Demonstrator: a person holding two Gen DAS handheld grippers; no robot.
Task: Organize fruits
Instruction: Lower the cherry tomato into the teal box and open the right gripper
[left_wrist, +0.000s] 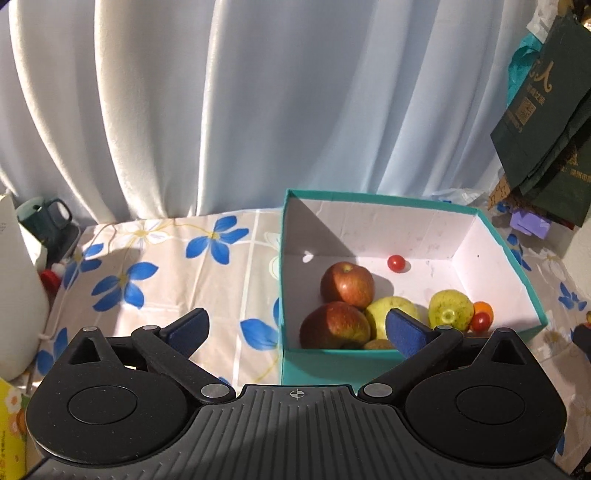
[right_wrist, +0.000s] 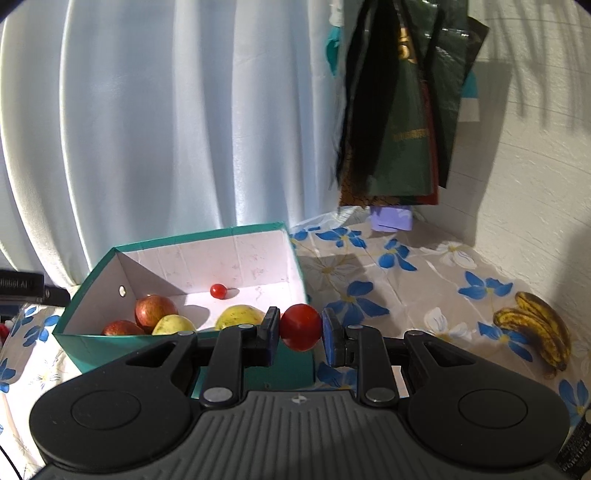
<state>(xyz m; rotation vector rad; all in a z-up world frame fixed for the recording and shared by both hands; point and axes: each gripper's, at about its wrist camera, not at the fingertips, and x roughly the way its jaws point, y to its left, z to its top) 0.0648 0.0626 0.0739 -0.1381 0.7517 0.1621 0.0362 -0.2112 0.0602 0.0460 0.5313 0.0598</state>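
While only the right view shows bananas, right fingers pinch a tomato, left fingers spread wide, empty.

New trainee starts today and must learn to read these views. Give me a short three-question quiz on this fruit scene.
1. True or false: the right tool grips a cherry tomato.
2. Which fruit lies outside the teal box? A apples, B bananas, C pears.
3. Fill in: the left tool is ____ and holds nothing.

Key: 1 true; 2 B; 3 open.
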